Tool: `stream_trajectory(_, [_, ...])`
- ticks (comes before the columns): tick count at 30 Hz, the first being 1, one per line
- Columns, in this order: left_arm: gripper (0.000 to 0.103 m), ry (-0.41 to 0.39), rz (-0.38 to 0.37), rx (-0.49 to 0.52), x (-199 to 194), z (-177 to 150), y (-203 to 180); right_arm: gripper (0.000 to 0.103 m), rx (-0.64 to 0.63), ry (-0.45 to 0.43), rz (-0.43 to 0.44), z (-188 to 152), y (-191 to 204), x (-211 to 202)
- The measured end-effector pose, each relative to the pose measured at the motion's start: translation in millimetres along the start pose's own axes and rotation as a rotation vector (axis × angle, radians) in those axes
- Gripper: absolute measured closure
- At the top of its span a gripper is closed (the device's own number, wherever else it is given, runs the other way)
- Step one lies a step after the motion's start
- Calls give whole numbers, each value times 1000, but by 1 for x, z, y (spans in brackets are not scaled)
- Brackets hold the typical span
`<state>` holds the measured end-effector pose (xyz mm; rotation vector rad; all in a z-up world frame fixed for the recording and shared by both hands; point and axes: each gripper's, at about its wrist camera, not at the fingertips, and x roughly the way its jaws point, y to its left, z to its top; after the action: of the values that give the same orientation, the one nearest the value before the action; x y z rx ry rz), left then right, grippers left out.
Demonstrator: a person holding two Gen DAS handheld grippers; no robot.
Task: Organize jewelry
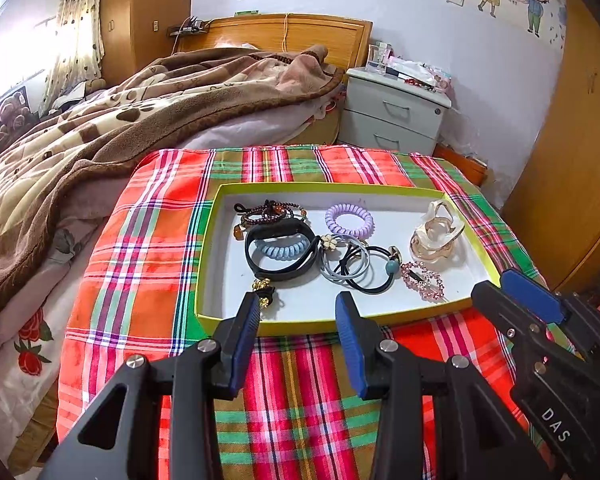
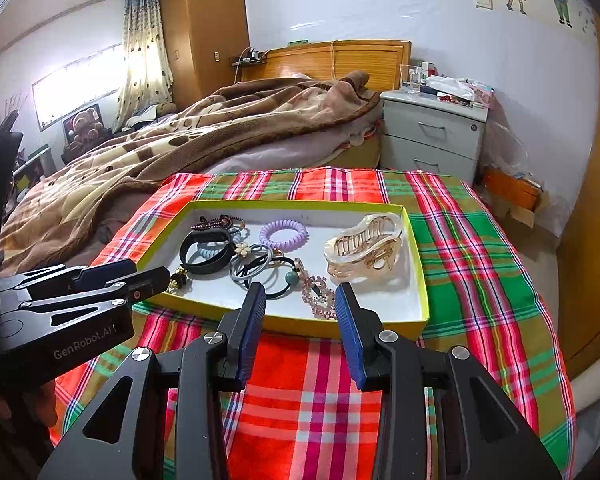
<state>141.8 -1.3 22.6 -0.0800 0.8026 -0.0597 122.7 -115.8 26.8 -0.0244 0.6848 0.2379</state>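
Note:
A shallow yellow-rimmed tray (image 1: pixel 220 240) (image 2: pixel 418 264) sits on a plaid-covered table. It holds a black band (image 1: pixel 280 250) (image 2: pixel 206 250), a purple coil tie (image 1: pixel 349 220) (image 2: pixel 283 235), a beaded bracelet (image 1: pixel 266 211), grey and black hair ties (image 1: pixel 354 268) (image 2: pixel 256 266), a pink sparkly clip (image 1: pixel 422 280) (image 2: pixel 320 296) and a clear amber claw clip (image 1: pixel 436 236) (image 2: pixel 366 250). My left gripper (image 1: pixel 298 316) is open and empty just before the tray's near rim. My right gripper (image 2: pixel 300 308) is open and empty at the near rim, over the pink clip.
The plaid cloth (image 1: pixel 300 400) (image 2: pixel 480 260) covers the table. A bed with a brown blanket (image 1: pixel 100 128) lies to the left. A grey nightstand (image 1: pixel 392 112) (image 2: pixel 432 136) stands behind. A wooden wardrobe (image 2: pixel 596 220) is on the right.

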Motion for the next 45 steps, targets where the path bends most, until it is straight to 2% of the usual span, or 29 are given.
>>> stream_trajectory(45, [62,35,25,-14,3,-5,5,66,21,-9,-22,-2,0,-5])
